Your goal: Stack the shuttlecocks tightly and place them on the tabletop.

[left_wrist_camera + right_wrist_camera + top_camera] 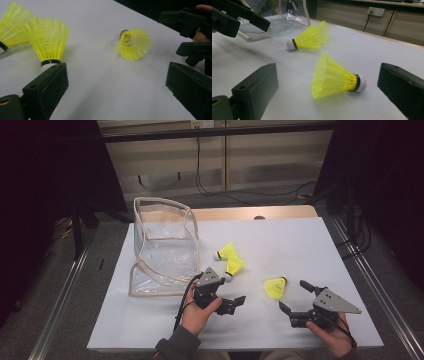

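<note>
No readable writing or brand mark is seen on any item. The left gripper point(231, 296) is held low over the white table point(300, 240) by a hand point(197, 315) entering from the bottom edge, its jaws spread apart and nothing grasped between them. The right gripper point(296, 296) is held likewise by the other hand point(332, 337), jaws released and wide, pointing toward the table's middle. A single yellow shuttlecock point(334, 77) lies on its side just ahead of the right jaws, between their tips but untouched, its white cork point(361, 83) turned toward the right-hand jaw in the right gripper view. Two further shuttlecocks point(231, 258) lie together just beyond the left gripper; in the left gripper view one point(48, 41) is seen with its cork close to the left-hand jaw's tip. A clear bag point(162, 245) with pale trim stands beyond them, to the left; nothing obstructs either pair of jaws.
</note>
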Available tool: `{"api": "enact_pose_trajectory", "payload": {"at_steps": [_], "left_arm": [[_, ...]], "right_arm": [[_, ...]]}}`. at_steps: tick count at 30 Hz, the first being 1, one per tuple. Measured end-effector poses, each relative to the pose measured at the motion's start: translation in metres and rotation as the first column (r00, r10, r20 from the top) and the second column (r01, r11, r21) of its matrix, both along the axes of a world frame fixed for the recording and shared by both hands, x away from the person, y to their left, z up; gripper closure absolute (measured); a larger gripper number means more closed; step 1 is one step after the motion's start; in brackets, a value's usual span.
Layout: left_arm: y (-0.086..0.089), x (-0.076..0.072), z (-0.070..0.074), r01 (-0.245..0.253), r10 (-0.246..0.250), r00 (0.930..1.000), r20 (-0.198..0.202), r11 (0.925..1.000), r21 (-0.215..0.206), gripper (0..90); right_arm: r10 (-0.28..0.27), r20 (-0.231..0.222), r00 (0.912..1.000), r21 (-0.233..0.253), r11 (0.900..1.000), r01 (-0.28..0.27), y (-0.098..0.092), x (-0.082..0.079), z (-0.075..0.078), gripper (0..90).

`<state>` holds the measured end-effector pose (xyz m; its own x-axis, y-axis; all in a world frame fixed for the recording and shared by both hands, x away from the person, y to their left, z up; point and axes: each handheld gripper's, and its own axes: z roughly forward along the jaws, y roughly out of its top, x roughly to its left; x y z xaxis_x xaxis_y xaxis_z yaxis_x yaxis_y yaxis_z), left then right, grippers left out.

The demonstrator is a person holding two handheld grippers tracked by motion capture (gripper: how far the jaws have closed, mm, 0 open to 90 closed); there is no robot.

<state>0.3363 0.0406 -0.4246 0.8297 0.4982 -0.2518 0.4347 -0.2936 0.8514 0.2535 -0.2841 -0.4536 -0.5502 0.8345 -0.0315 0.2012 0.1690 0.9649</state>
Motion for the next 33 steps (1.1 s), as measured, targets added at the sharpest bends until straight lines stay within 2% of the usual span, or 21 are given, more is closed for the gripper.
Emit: {"api": "enact_pose_trajectory", "payload": {"at_steps": [8, 10, 17, 22, 27, 33], "left_arm": [[0.005, -0.003, -0.001, 0.017, -0.017, 0.9998, -0.010, 0.9999, 0.001, 4.4], [0.005, -0.003, -0.002, 0.024, -0.024, 0.9997, -0.004, 0.9997, 0.011, 4.4], [0.007, -0.006, -0.001, 0.043, -0.043, 0.9991, 0.002, 0.9990, 0.008, 4.4], [0.012, -0.008, 0.000, 0.041, -0.041, 0.9992, 0.000, 0.9992, -0.005, 4.4], [0.019, -0.009, -0.001, 0.040, -0.040, 0.9992, 0.004, 0.9992, 0.006, 4.4], [0.027, -0.011, -0.001, 0.036, -0.036, 0.9994, 0.005, 0.9993, -0.007, 4.4]], "right_arm": [[0.001, 0.001, 1.0000, -0.002, 1.000, -0.001, 0.000, 0.000, 0.000, 2.6], [0.001, 0.001, 1.0000, -0.001, 1.000, -0.001, 0.000, 0.000, 0.000, 2.6], [-0.002, 0.000, 1.0000, -0.001, 1.000, 0.002, 0.000, 0.000, 0.000, 2.7], [-0.001, 0.001, 1.0000, -0.001, 1.000, 0.001, 0.000, 0.000, 0.001, 2.7], [-0.001, 0.003, 1.0000, -0.003, 1.000, 0.001, 0.000, 0.000, 0.001, 2.7], [-0.001, 0.003, 1.0000, -0.005, 1.000, 0.001, 0.000, 0.000, 0.001, 2.7]]}}
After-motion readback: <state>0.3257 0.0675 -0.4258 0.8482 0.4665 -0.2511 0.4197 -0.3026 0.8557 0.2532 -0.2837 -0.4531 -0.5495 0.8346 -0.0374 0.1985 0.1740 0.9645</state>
